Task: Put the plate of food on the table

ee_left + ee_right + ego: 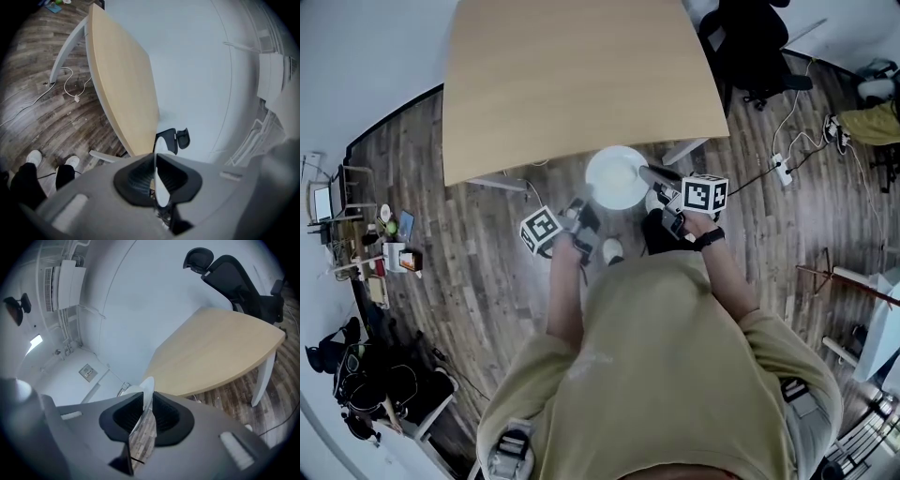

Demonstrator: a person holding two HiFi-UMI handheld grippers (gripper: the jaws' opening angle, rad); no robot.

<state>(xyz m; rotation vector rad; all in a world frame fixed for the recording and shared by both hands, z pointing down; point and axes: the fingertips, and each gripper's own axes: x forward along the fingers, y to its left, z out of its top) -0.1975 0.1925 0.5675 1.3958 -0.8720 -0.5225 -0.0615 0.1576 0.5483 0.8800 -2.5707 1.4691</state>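
The plate [614, 178] is held at centre frame, off the near edge of the surface [572, 84], over the floor. The surface lies directly beyond it, toward the top of the frame. The plate is round, so no long axis applies. No food can be made out on it. The left gripper [581, 214] is clamped on the lower left rim. The right gripper [654, 176] is at the right rim, jaws slightly apart, with a gap beside the rim.

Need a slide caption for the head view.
White plate held between left gripper and right gripper at the near edge of the wooden table.
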